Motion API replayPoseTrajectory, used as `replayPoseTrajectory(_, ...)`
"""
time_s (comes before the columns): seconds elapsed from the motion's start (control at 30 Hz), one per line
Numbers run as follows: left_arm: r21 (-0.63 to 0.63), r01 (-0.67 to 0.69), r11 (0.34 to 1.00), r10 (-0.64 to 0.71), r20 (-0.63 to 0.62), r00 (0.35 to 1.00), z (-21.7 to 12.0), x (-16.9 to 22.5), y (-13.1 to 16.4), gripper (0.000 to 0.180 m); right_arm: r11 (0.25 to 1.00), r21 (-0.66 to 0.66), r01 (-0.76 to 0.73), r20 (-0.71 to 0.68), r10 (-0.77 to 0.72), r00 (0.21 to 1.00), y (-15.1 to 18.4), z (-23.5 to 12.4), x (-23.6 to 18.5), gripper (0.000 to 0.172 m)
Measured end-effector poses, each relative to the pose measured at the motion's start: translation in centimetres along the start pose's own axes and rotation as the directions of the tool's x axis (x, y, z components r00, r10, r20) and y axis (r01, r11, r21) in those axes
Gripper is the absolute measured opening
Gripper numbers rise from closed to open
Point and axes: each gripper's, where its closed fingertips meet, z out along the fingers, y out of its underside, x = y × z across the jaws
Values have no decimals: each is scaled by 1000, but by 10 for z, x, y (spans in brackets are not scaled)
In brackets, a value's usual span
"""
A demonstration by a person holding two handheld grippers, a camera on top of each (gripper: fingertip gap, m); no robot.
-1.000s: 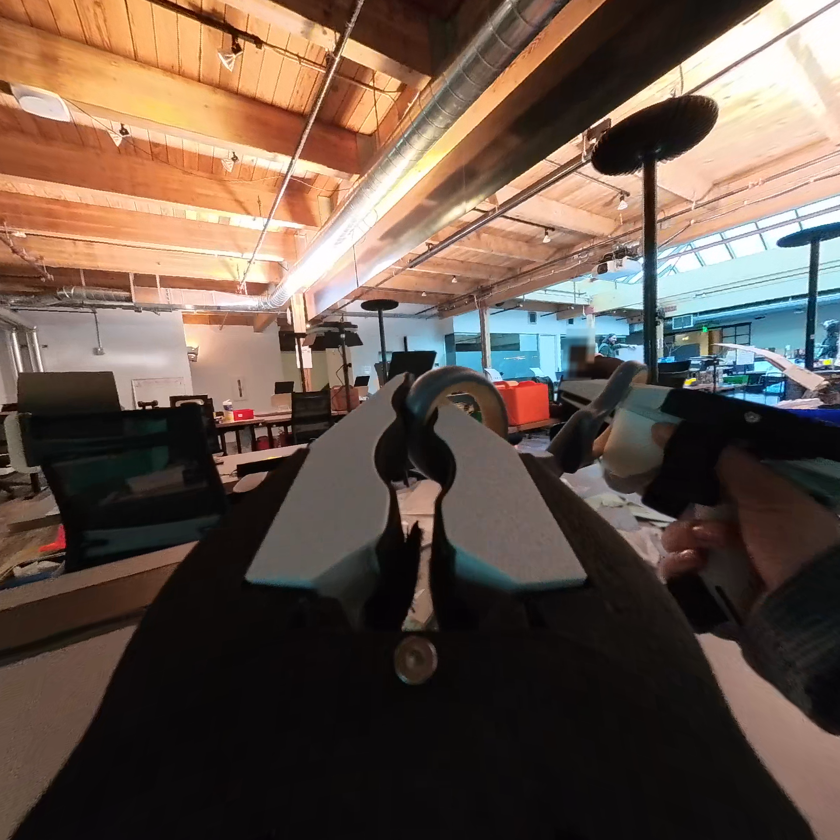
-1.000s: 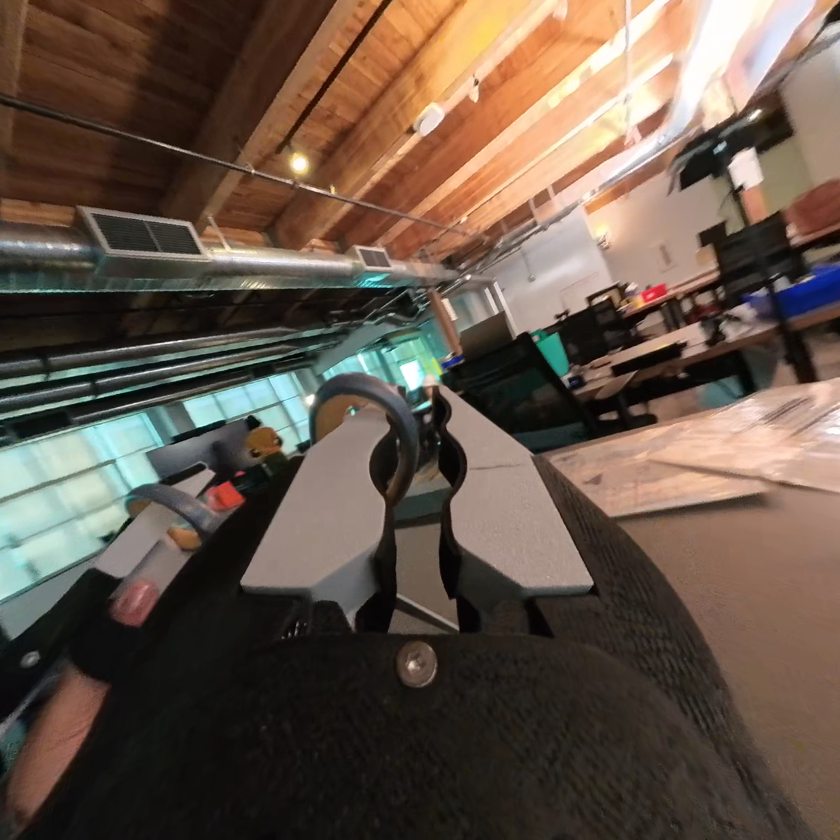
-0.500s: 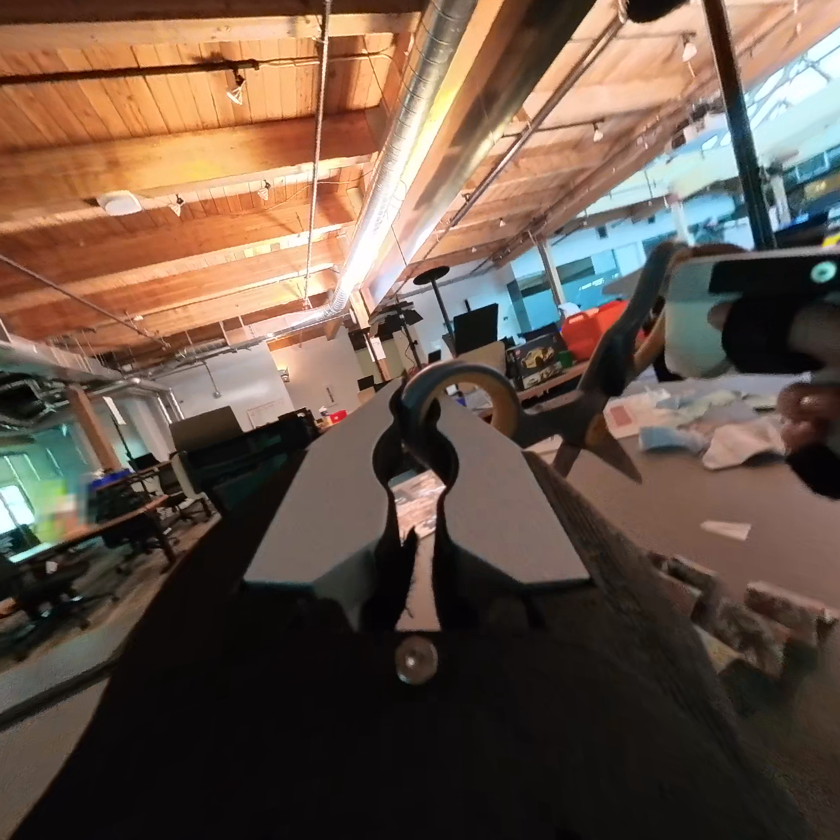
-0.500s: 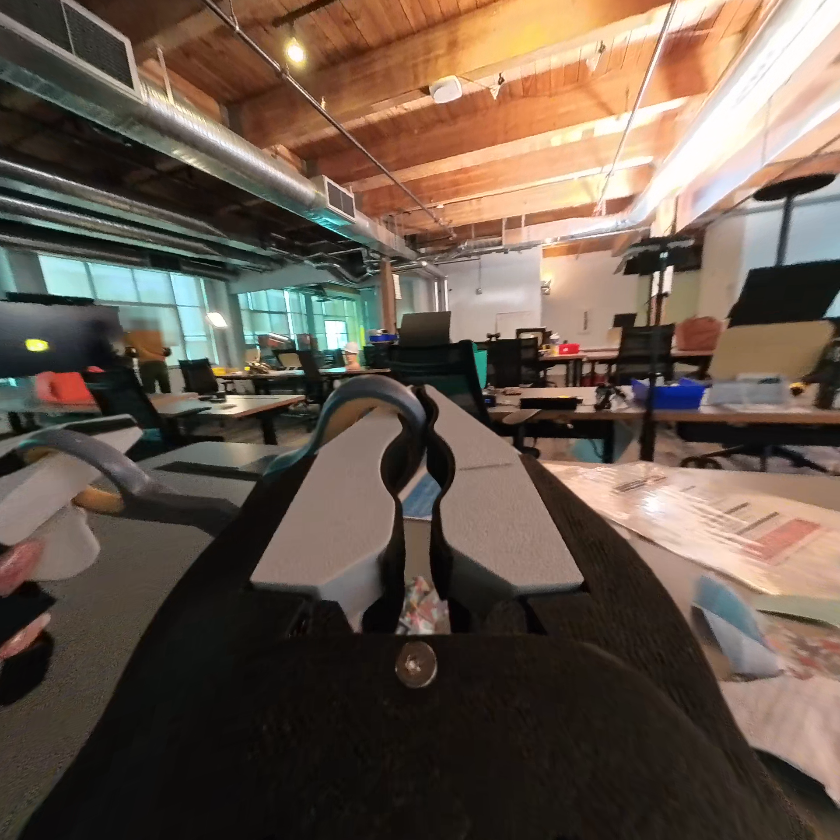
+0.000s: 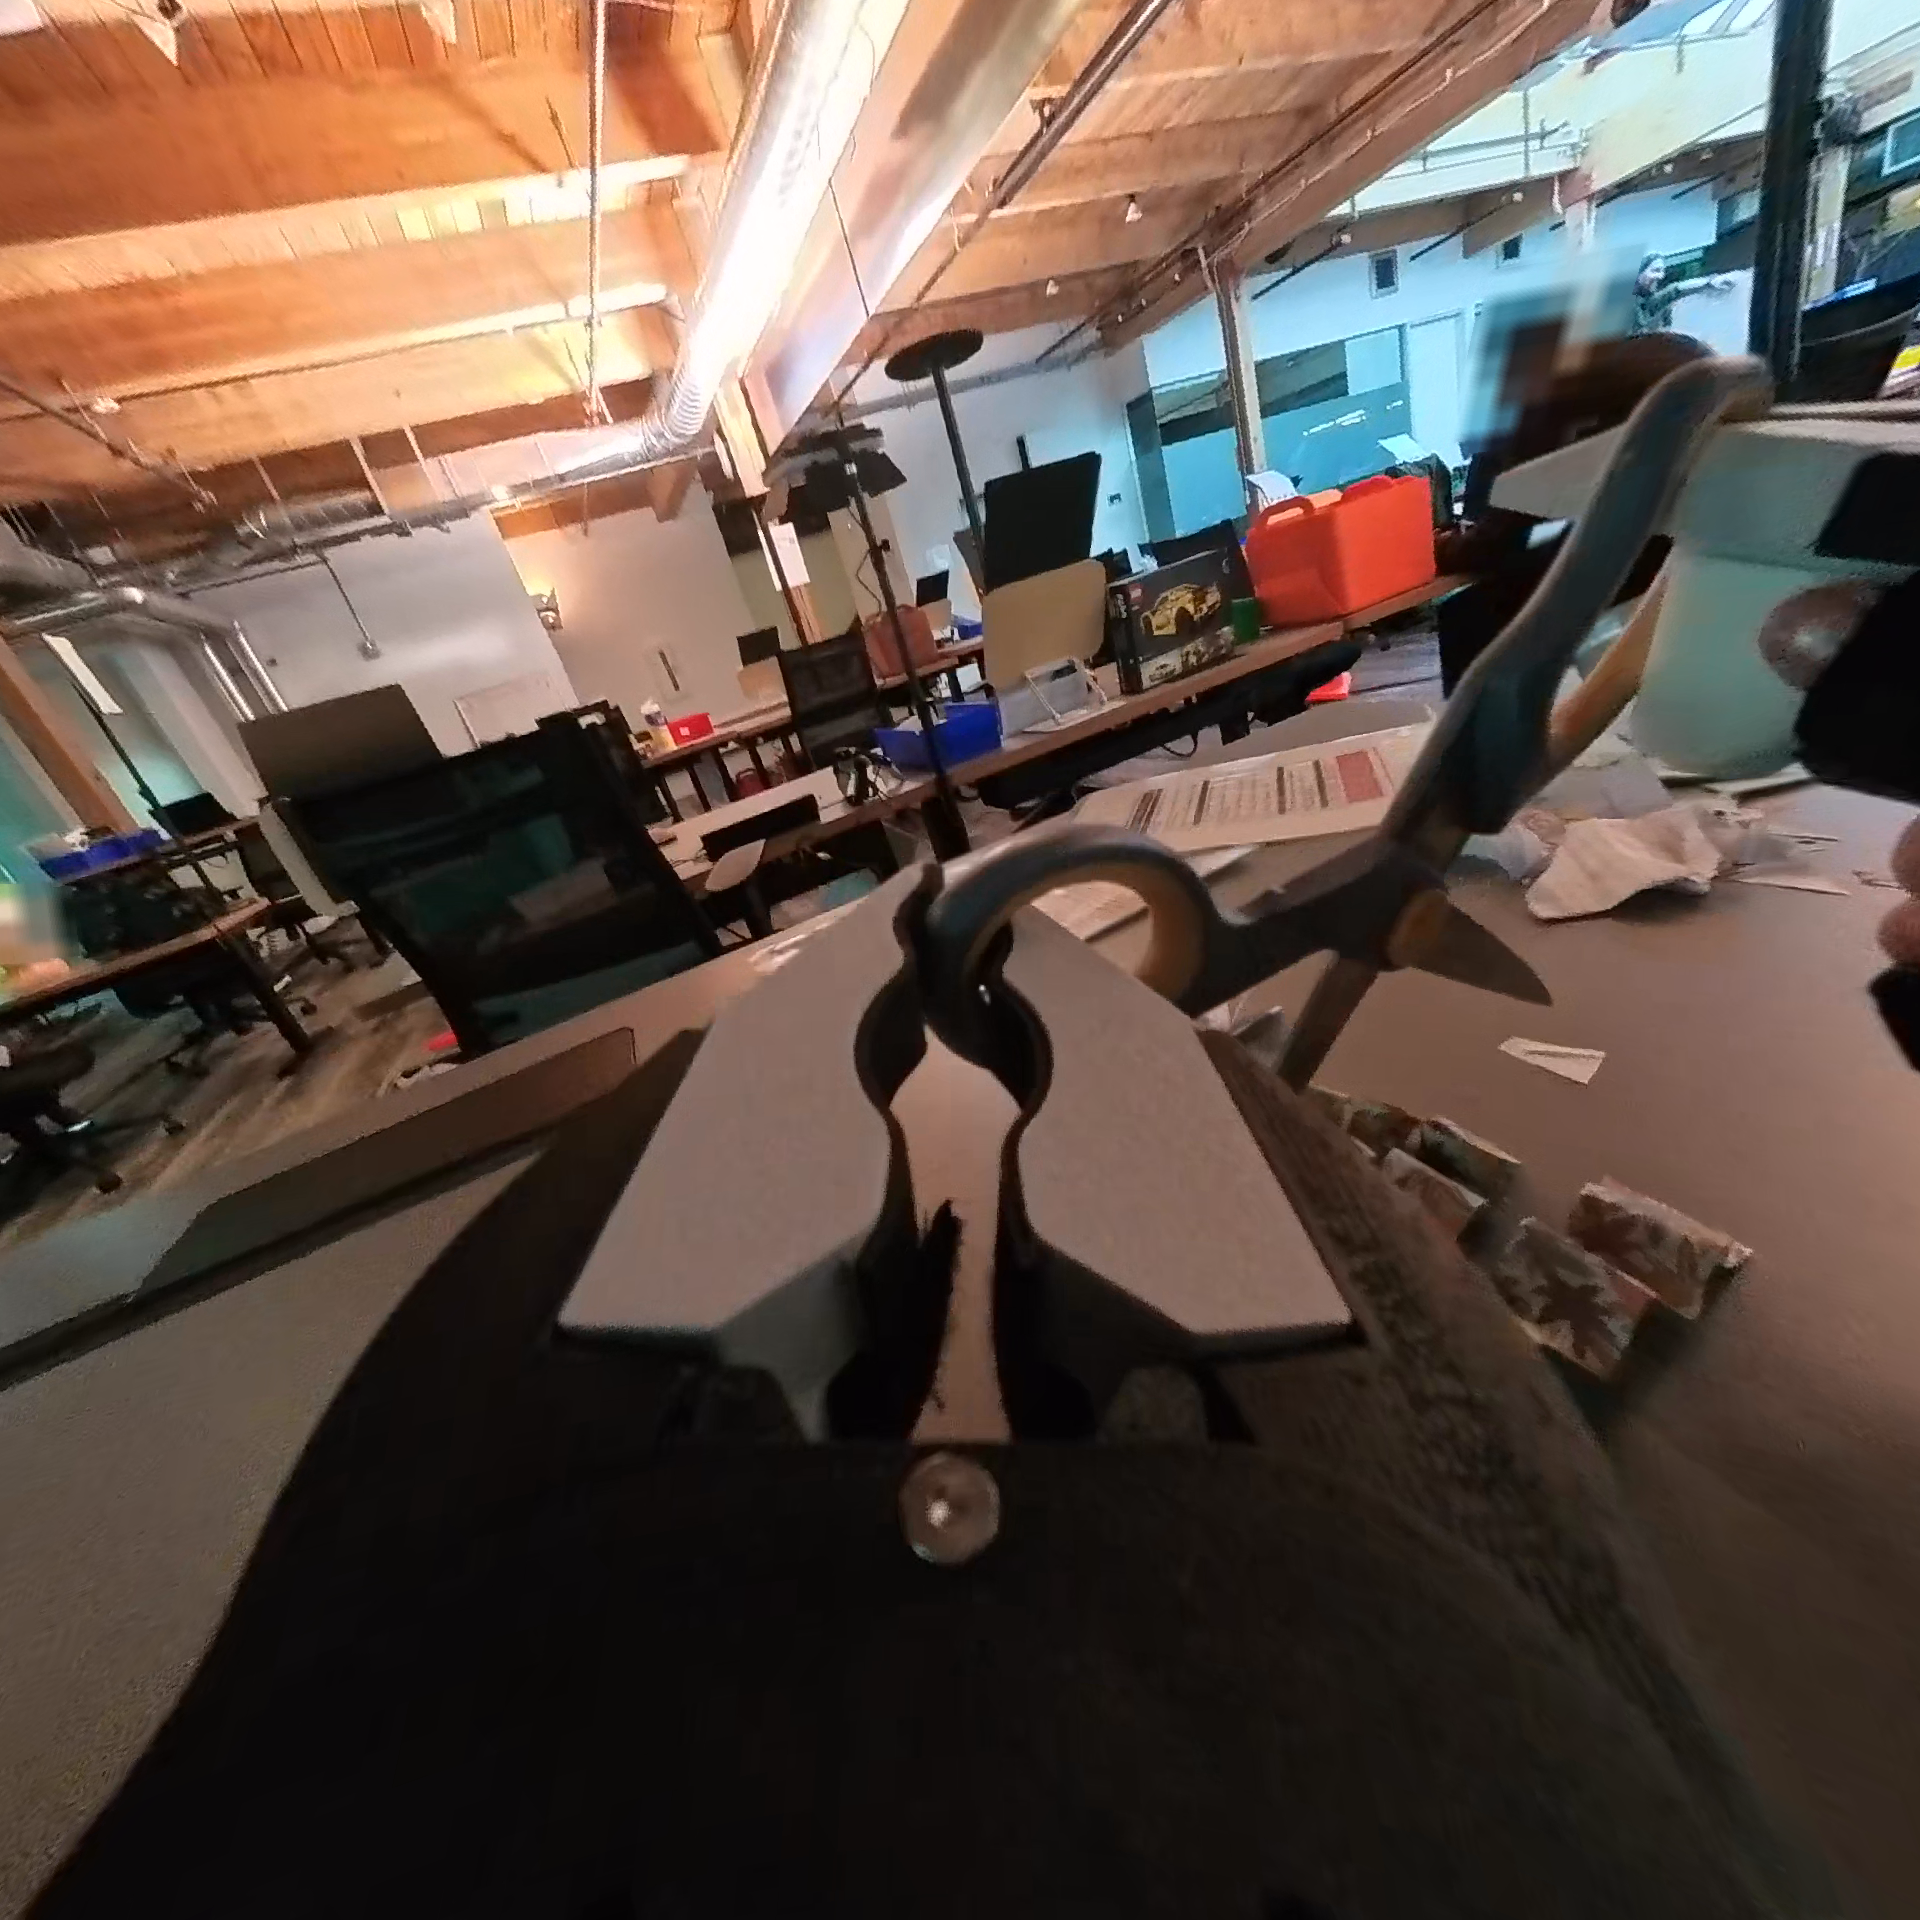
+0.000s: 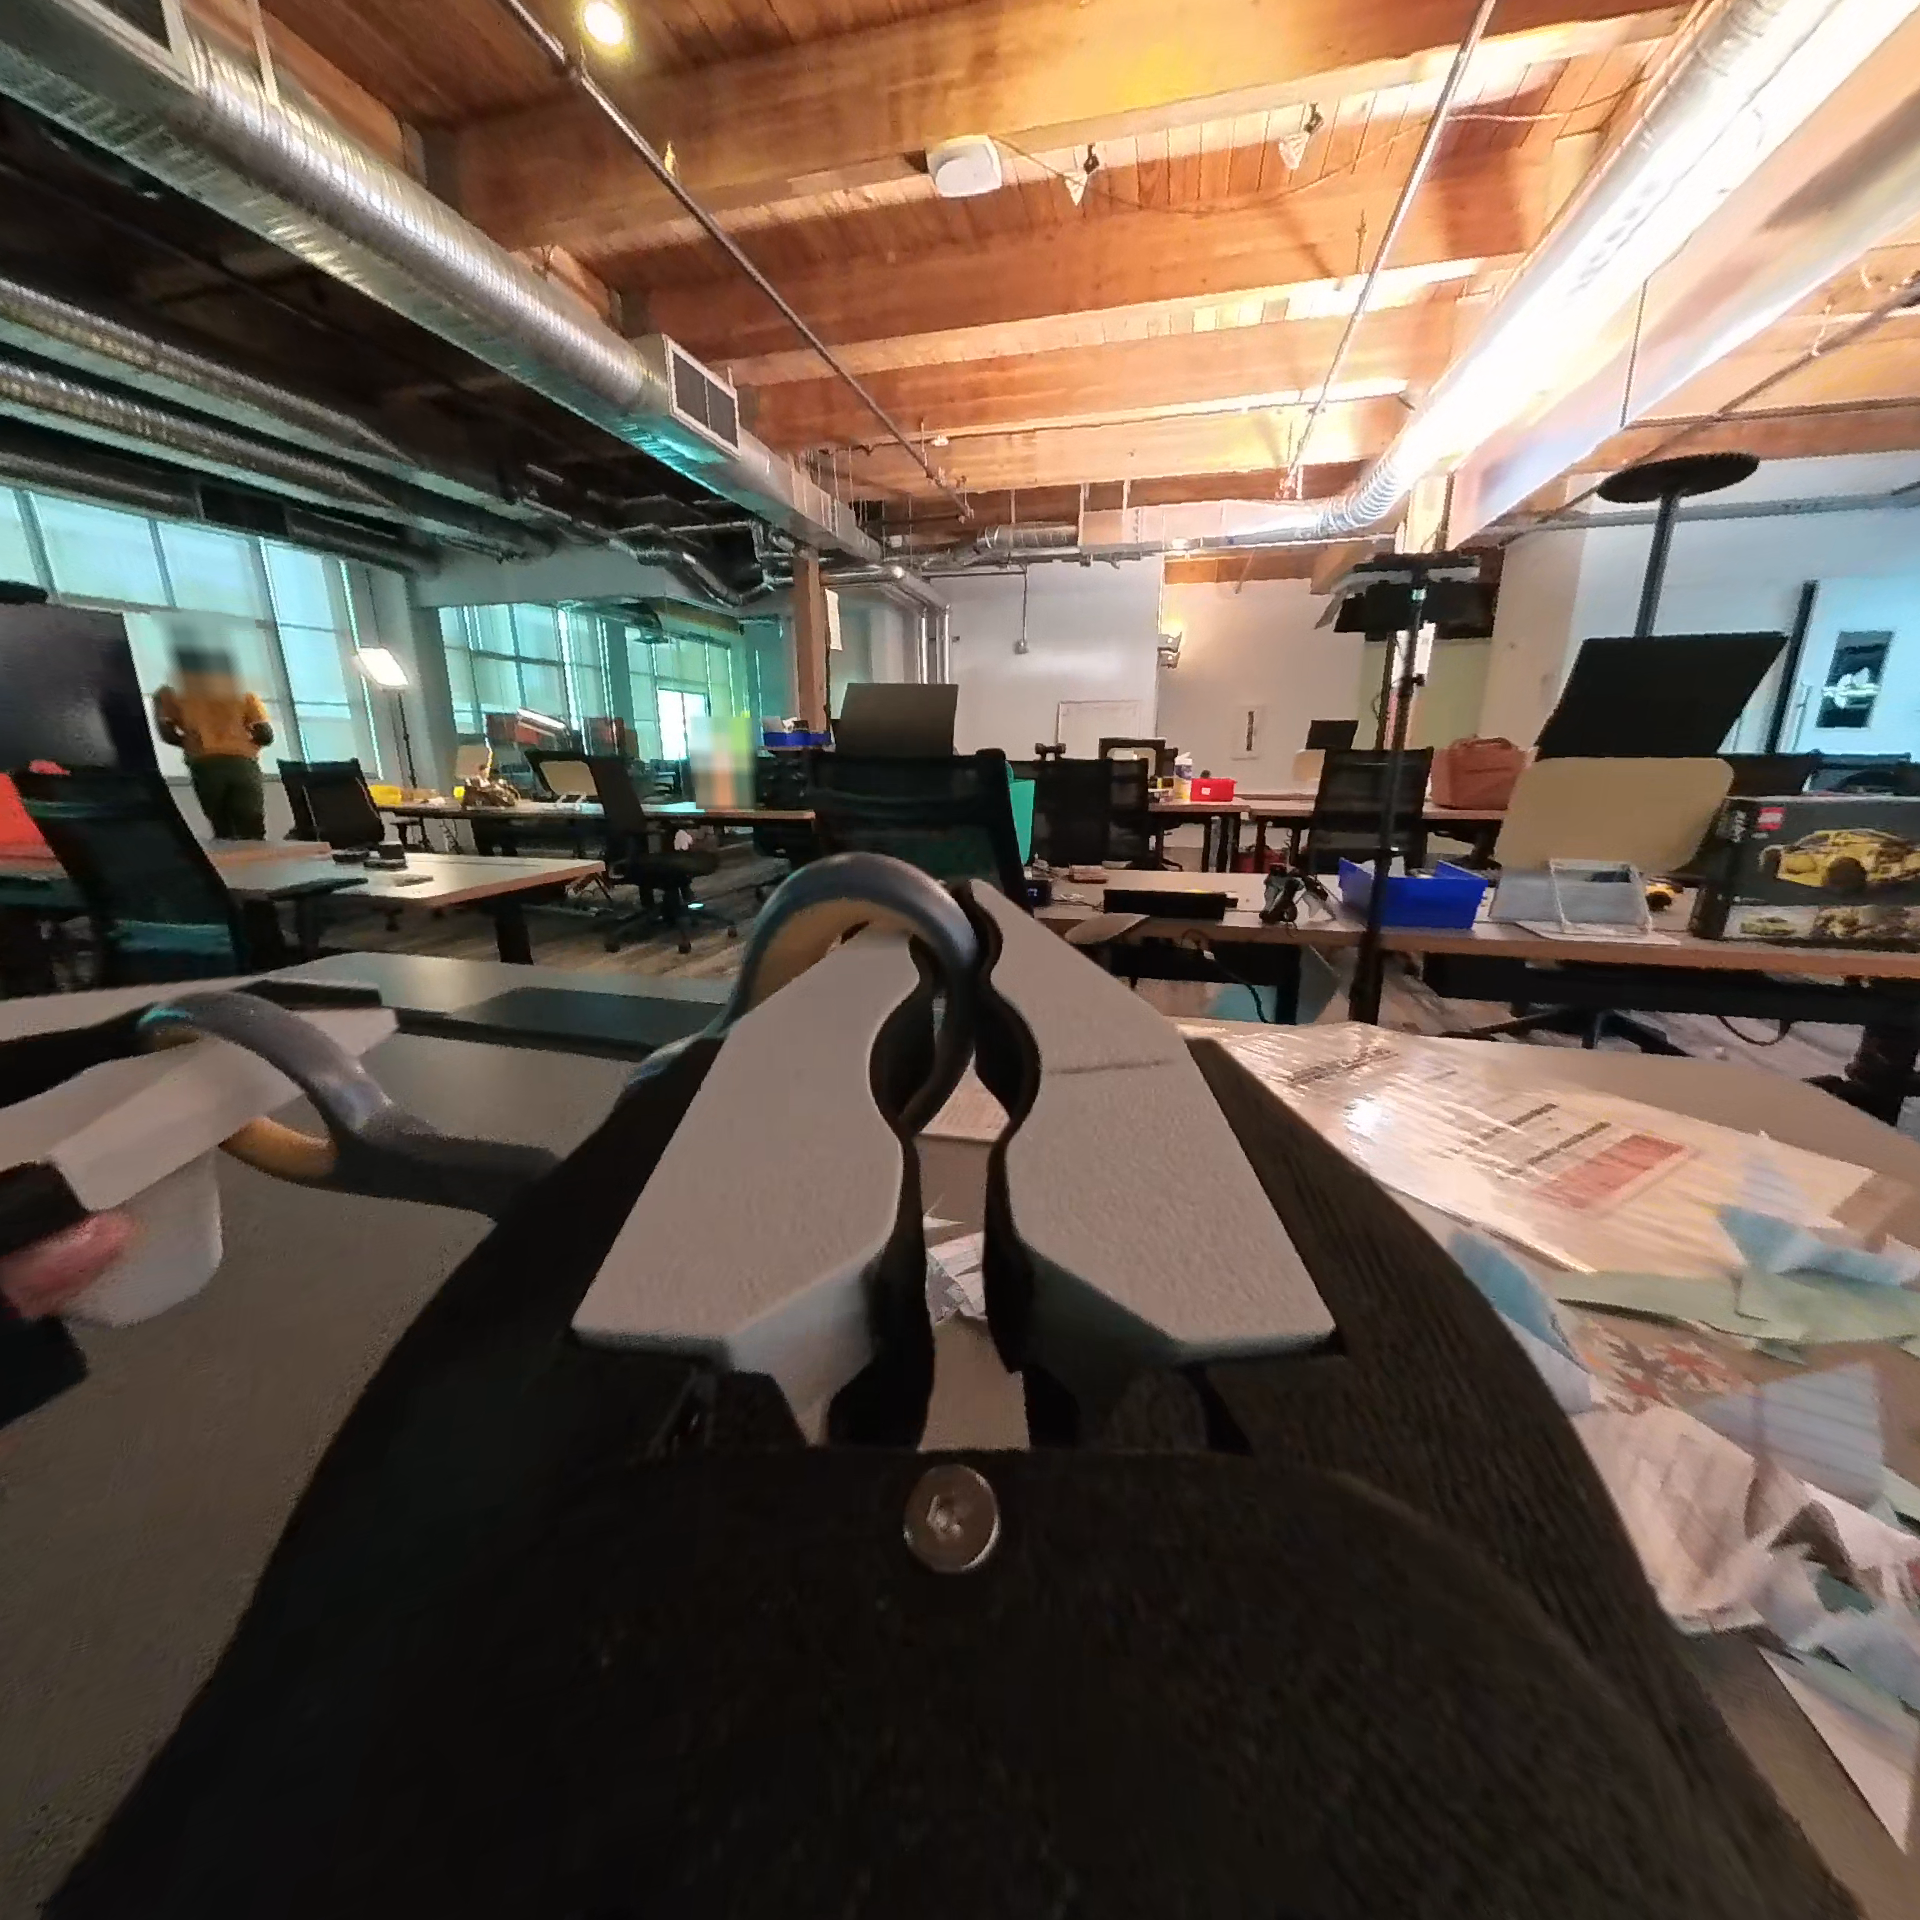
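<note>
A pair of grey-handled scissors (image 5: 1340,904) hangs above the grey table (image 5: 1714,1122), held between my two grippers. My left gripper (image 5: 961,935) is shut on one handle loop (image 5: 1070,857). The other handle (image 5: 1590,582) runs up to the right gripper (image 5: 1756,457) at the upper right. The two blades (image 5: 1486,961) stand apart. In the right wrist view, my right gripper (image 6: 966,935) is shut on its handle loop (image 6: 862,883). The left gripper (image 6: 156,1081) shows at the far left on the other loop (image 6: 312,1060).
Patterned paper pieces (image 5: 1621,1268) lie on the table right of my left gripper. Cut paper scraps (image 6: 1766,1403) and a laminated sheet (image 6: 1507,1122) lie to the right. Black office chairs (image 5: 499,862) and desks (image 6: 1507,925) stand beyond the table's edge.
Both grippers have tipped down from the ceiling towards the table. My right fingers closed fully on their handle loop. The scissors' blades have come into view, spread apart.
</note>
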Motion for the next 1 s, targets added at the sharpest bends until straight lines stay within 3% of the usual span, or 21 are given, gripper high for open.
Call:
replayPoseTrajectory(0.43,-70,-14,997,14,8,1000,3,-4,7,1,994,-58,96,55,-93,994,6,2,-2,0)
replayPoseTrajectory(0.6,-136,133,982,-132,15,991,12,-1,15,0,993,-66,100,72,-96,993,6,4,2,0)
replayPoseTrajectory(1.0,-100,-48,994,50,22,998,3,4,-1,0,995,-82,53,63,-48,997,5,1,6,0)
